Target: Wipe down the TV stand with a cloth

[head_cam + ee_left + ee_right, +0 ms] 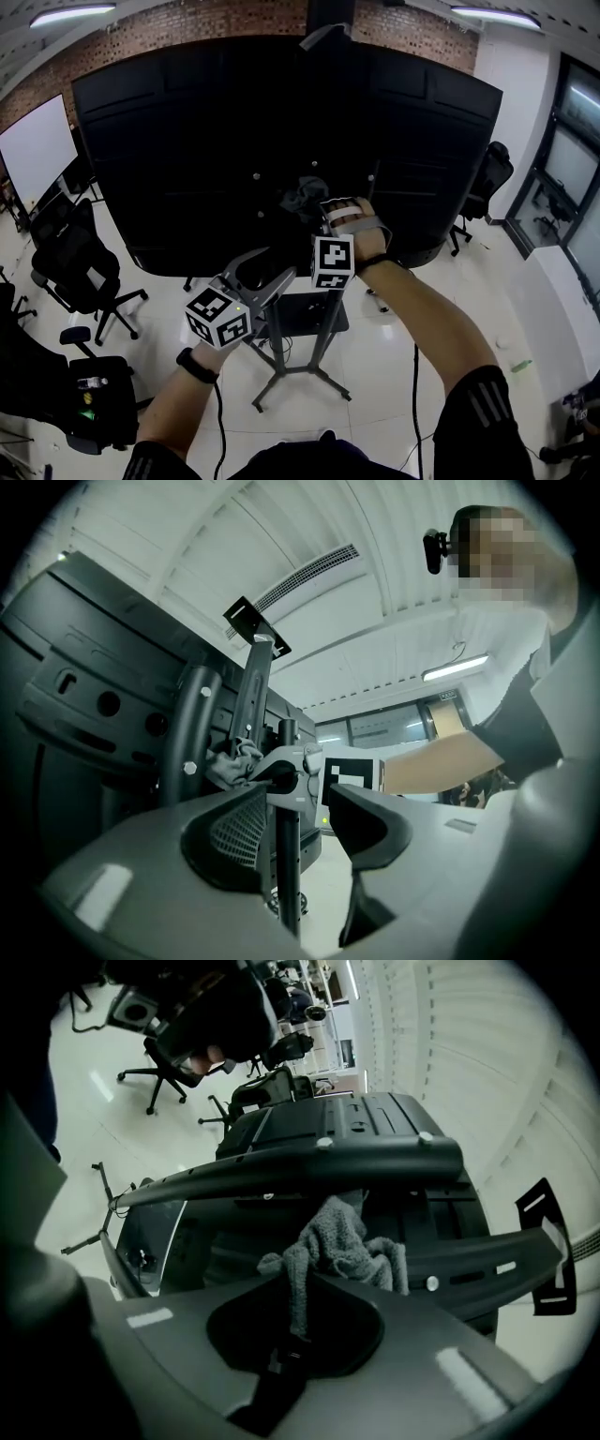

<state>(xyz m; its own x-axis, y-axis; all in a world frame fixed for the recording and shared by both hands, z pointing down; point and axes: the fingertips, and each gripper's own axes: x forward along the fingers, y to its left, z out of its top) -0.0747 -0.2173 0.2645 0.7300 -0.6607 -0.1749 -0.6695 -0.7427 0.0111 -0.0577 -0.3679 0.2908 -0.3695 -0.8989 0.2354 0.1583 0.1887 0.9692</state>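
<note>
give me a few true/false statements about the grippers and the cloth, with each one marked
1. The right gripper is shut on a grey cloth. True.
2. The left gripper also grips a cloth. False: its jaws stand apart with no cloth in them. Only a thin black stand pole shows between them.
3. The cloth lies on the floor. False: it is held up in front of the TV's black back.
4. A black office chair stands at the left of the head view. True.
</note>
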